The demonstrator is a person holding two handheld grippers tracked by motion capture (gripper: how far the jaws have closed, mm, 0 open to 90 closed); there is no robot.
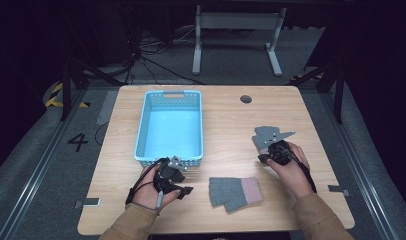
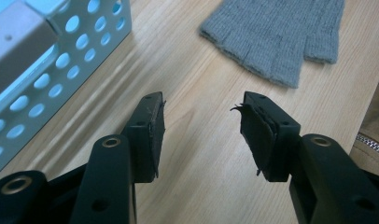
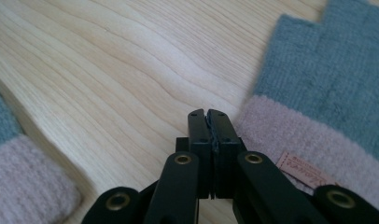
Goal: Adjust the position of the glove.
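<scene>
On the wooden table (image 1: 226,120) 1 grey glove with a pink cuff (image 1: 235,193) lies flat near the front edge, between the 2 hands. A second glove (image 1: 265,135) lies just beside the right gripper (image 3: 208,113), whose jaws are pressed together with nothing between them. The left gripper (image 2: 201,122) has its jaws apart over bare wood, near the blue basket (image 1: 143,125).

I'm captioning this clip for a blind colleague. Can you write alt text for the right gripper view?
The hand-held gripper, jaws shut with nothing between them, points at bare wooden table. A grey knitted glove with a pink cuff lies just to its right, and another pink cuff shows at lower left.
</scene>
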